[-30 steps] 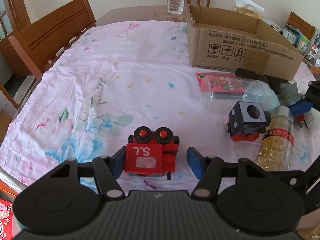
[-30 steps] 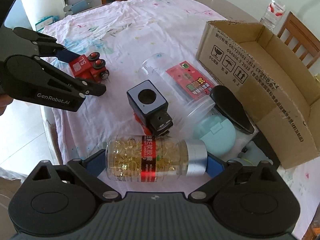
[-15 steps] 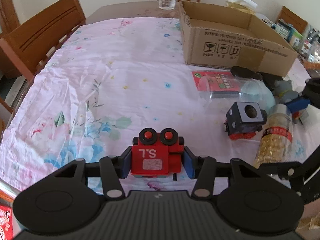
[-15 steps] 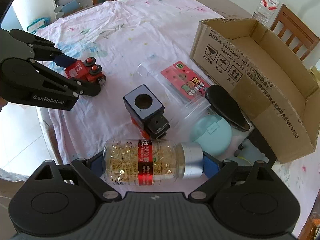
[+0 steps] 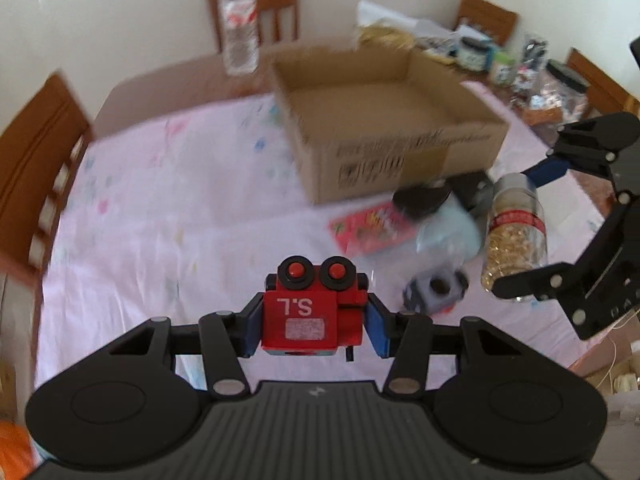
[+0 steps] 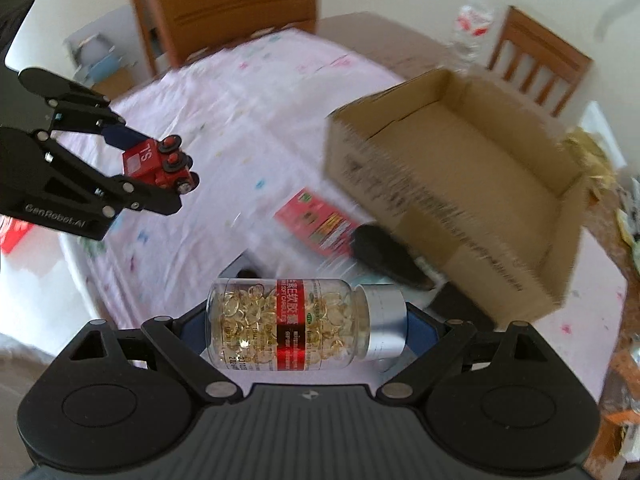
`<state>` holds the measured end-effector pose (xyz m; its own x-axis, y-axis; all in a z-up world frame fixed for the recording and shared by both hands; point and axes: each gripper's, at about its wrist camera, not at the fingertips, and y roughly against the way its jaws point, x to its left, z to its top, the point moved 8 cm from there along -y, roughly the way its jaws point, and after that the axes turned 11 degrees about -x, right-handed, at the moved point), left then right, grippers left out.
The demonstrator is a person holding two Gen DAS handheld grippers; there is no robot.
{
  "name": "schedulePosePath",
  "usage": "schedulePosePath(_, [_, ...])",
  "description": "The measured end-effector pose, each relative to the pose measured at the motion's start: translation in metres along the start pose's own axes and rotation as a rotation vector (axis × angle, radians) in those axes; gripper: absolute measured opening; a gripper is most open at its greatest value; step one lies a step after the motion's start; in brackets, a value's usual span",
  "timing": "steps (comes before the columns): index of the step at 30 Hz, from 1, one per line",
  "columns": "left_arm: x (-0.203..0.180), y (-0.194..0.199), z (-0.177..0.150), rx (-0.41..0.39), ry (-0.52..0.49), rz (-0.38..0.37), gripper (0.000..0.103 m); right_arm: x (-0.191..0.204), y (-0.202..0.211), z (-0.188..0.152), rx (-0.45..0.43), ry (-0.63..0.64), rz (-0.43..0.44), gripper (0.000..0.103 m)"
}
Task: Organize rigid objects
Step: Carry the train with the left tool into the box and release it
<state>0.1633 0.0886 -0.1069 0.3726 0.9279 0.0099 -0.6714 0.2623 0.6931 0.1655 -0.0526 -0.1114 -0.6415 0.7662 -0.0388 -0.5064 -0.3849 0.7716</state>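
My left gripper (image 5: 314,330) is shut on a red toy train (image 5: 312,316) marked "S.L" and holds it above the tablecloth; it also shows in the right wrist view (image 6: 158,160). My right gripper (image 6: 306,326) is shut on a clear capsule bottle (image 6: 296,322) with a silver cap, held lying sideways in the air; it also shows in the left wrist view (image 5: 514,232). An open cardboard box (image 5: 384,120) stands at the far side of the table, also in the right wrist view (image 6: 460,184), and looks empty inside.
On the flowered cloth lie a grey block toy (image 5: 434,292), a red card in a clear container (image 5: 372,228), a black oval object (image 6: 386,258) and a pale blue lid (image 5: 452,236). A water bottle (image 5: 239,20) and wooden chairs (image 5: 32,168) stand around. Jars clutter the far right (image 5: 520,64).
Both grippers have lifted their objects off the table and risen. The left closed on the train a second ago. The views are blurred with motion toward the box.
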Motion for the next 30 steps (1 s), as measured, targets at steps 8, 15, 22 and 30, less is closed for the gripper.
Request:
schedulePosePath(8, [-0.011, -0.023, 0.075, -0.087, -0.074, -0.058, 0.050, -0.059, 0.022, 0.041, -0.104, -0.145, -0.089, 0.096])
schedulePosePath(15, [-0.024, -0.066, 0.126, -0.122, -0.099, -0.052, 0.050, -0.110, 0.017, 0.066, -0.144, -0.144, -0.141, 0.096])
schedulePosePath(22, [-0.023, -0.121, 0.155, -0.106, -0.087, -0.011, 0.050, -0.147, -0.002, 0.075, -0.137, -0.160, -0.160, 0.096])
schedulePosePath(30, [-0.013, -0.166, 0.188, -0.131, -0.065, 0.036, 0.052, -0.178, -0.019, 0.083, -0.129, -0.181, -0.165, 0.096])
